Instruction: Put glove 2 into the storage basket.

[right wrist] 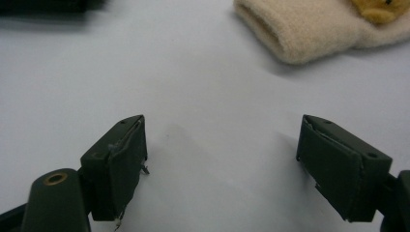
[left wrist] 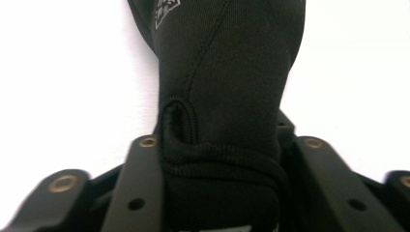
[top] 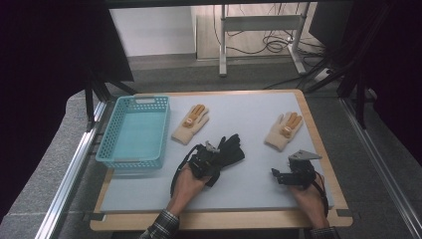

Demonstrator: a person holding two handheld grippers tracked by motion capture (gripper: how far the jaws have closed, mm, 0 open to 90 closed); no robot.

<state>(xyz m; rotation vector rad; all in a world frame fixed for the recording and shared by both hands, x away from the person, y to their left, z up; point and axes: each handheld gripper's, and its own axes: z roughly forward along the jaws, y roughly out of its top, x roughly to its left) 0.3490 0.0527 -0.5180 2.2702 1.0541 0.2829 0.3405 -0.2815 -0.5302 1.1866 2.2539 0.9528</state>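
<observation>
three gloves on the table (top: 249, 196): two cream ones upper centre & upper right, one black glove (left wrist: 227, 87) at frame centre. left gripper (top: 211, 158) has its jaws clamped on the black glove's cuff (prob. for lifting to the basket). right gripper (right wrist: 222, 164) sits wide open w/ nothing between, lower right. teal basket (top: 133, 130) at left is empty.

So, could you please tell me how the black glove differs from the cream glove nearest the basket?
The black glove is dark and plain; the cream glove is pale with orange fingers. The black glove sits clamped in the left gripper; the cream glove lies free. Both rest on the table.
</observation>
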